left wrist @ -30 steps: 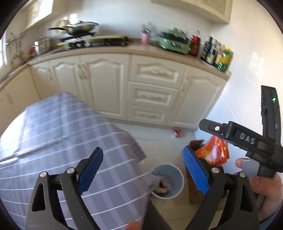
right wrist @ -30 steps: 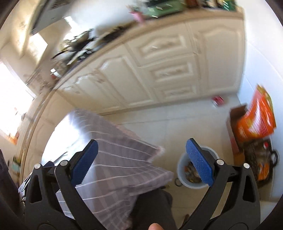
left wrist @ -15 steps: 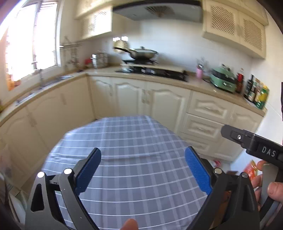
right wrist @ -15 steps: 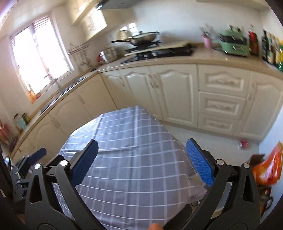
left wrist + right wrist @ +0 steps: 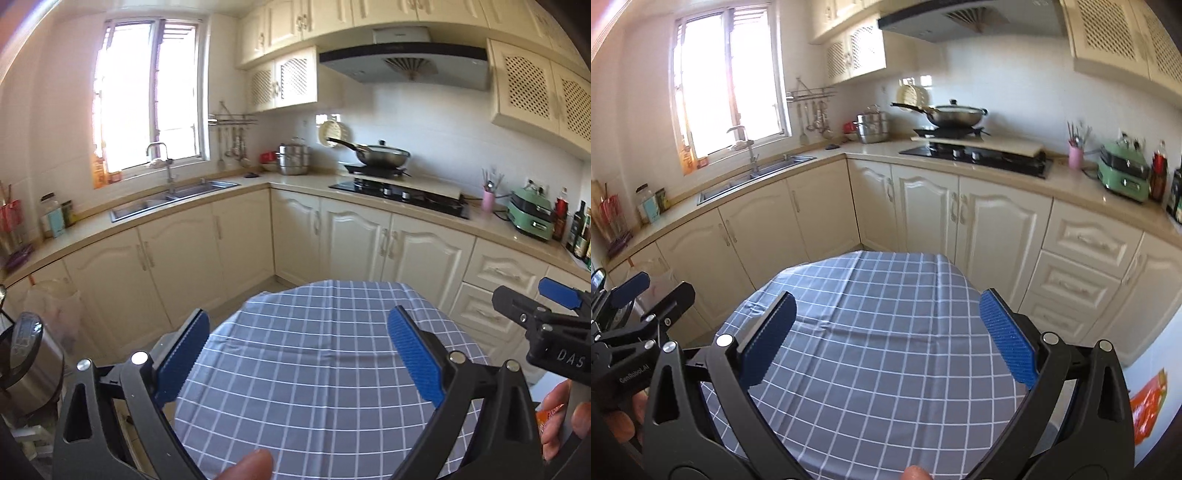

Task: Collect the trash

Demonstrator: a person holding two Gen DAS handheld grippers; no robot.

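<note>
My left gripper (image 5: 299, 354) is open and empty, held above a table with a grey checked cloth (image 5: 314, 354). My right gripper (image 5: 886, 332) is open and empty over the same cloth (image 5: 879, 350). The right gripper also shows at the right edge of the left wrist view (image 5: 546, 317), and the left gripper at the left edge of the right wrist view (image 5: 639, 306). No trash lies on the cloth. An orange snack bag (image 5: 1148, 406) shows low at the right, beside the table. The waste bin is out of view.
Cream kitchen cabinets (image 5: 369, 240) wrap around behind the table, with a sink (image 5: 173, 199), a hob with a wok (image 5: 384, 155) and a green appliance (image 5: 532, 218) on the counter. A steel pedal bin (image 5: 26, 365) stands at the left.
Both grippers have swung up from the floor, bin and snack bag to level over the table and kitchen. Both stayed open and empty.
</note>
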